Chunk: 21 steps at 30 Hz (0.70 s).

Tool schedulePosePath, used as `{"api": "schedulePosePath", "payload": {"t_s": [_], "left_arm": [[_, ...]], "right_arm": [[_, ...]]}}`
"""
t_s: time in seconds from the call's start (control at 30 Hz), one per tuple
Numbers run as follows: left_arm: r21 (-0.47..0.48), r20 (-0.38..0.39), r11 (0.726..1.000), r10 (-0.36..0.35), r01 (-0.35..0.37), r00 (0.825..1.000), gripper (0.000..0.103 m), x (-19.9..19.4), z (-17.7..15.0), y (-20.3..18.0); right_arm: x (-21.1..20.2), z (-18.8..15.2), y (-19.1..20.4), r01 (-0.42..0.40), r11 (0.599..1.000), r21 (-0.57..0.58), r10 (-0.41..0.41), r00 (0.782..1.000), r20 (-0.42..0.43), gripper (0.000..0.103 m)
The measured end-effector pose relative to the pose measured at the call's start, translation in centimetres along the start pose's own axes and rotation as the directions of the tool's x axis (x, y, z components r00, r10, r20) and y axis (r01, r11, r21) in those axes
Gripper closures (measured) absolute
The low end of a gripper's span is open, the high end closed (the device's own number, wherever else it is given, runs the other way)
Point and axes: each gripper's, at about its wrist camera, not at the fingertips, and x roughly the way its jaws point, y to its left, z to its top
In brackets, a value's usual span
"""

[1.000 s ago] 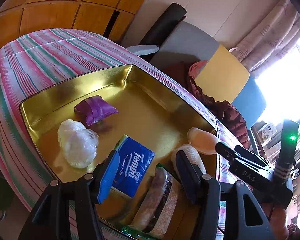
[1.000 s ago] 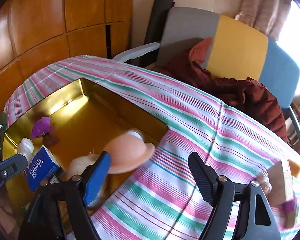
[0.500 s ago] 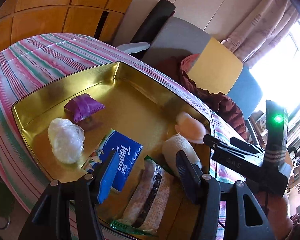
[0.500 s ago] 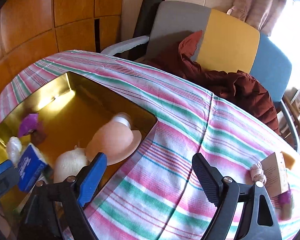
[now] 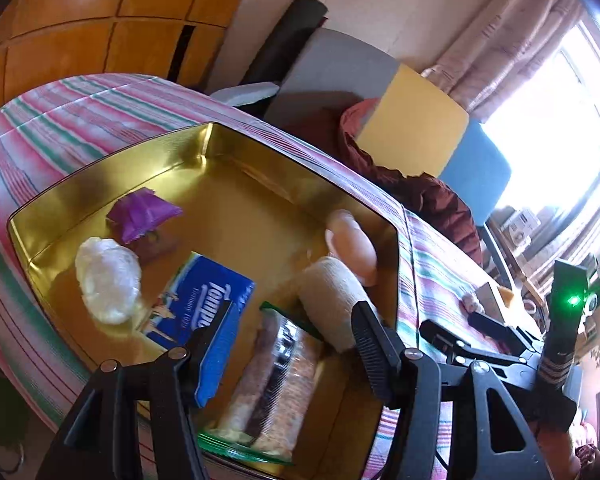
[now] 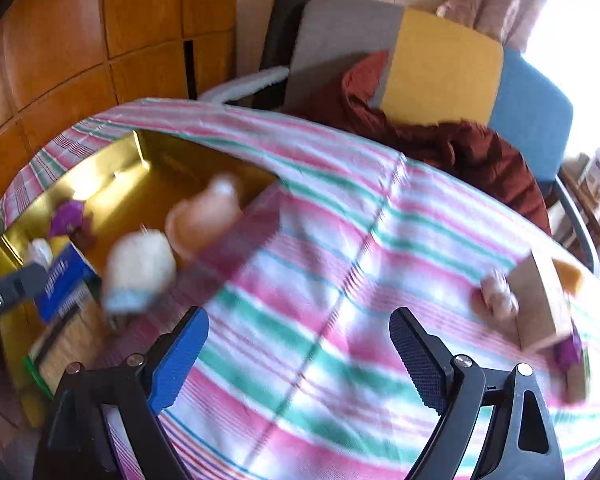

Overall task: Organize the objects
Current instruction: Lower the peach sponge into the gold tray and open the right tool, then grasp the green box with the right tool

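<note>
Left view only: gold tray [image 5: 100,176] holds purple packet [image 5: 144,212], white bag [image 5: 108,276], tissue pack [image 5: 204,296], cracker pack [image 5: 276,376], roll [image 5: 332,288], peach bottle [image 5: 352,244]. Left gripper [image 5: 292,340] spread over packs, gripping nothing. Right view only: card [image 6: 540,300] near table's right edge, striped cloth [image 6: 320,280] bare between. Right gripper [image 6: 296,356] empty, jaws opening; bottle it hovered beside a second ago now lies in tray.
</note>
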Motion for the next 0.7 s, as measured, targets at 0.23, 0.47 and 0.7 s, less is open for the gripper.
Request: {"api": "schedulePosePath", "payload": {"t_s": [0.23, 0.47, 0.7], "left_arm": [[0.082, -0.02, 0.995, -0.05, 0.051, 0.999, 0.044, -0.1, -0.9, -2.4], [0.186, -0.052, 0.975, -0.113, 0.12, 0.992, 0.044, -0.3, -2.1, -5.3], [0.297, -0.081, 0.94, -0.151, 0.169, 0.985, 0.044, -0.6, -4.1, -8.2]], "right_arm": [[0.1, -2.8, -3.5, 0.011, 0.996, 0.084, -0.006, 0.998, -0.06, 0.01], [-1.0, -5.2, -6.8, 0.049, 0.993, 0.109, -0.04, 0.996, -0.084, 0.01], [-2.0, -7.5, -12.3, 0.113, 0.977, 0.181, -0.089, 0.987, -0.134, 0.01]]}}
